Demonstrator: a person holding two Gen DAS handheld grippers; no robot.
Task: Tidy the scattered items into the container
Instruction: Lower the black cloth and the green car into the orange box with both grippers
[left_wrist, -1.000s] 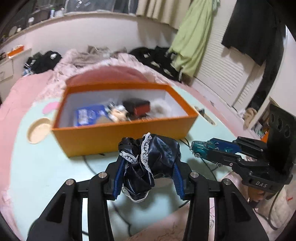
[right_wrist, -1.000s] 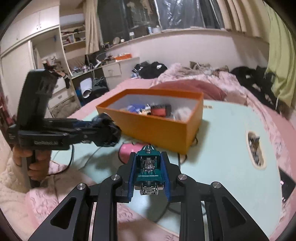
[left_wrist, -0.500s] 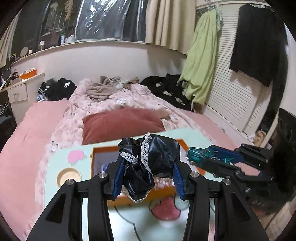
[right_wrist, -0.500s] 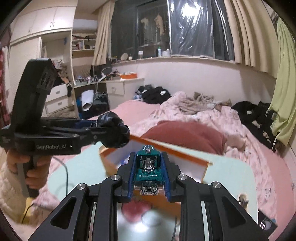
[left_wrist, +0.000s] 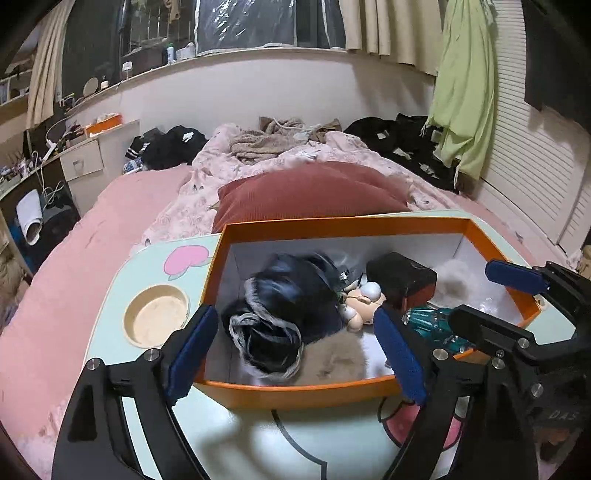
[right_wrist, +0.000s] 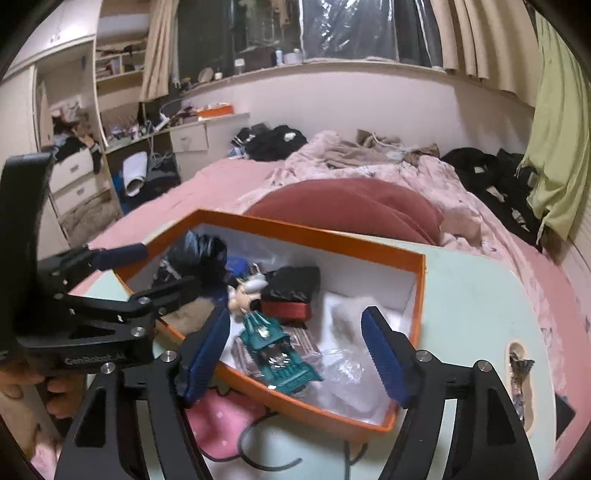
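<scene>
Near the camera, the left gripper (left_wrist: 295, 343) has just been opening; its blue pads stand wide and hold nothing. The black frilly cloth (left_wrist: 280, 314) lies loose in the orange box (left_wrist: 295, 393), at about 9 o'clock inside it. The right gripper (right_wrist: 299, 354) has just been opening too, wide and bare, and the teal toy car (right_wrist: 277, 350) rests in the box's near corner. Only the right view shows the whole car; the left view hides most of it. Only the left view shows the round cup hole (left_wrist: 157, 319) at 9 o'clock from the box. Farther in lie a small doll (left_wrist: 360, 304) and a black and red case (left_wrist: 402, 277). Beyond the box sits a red pillow (left_wrist: 314, 192).
</scene>
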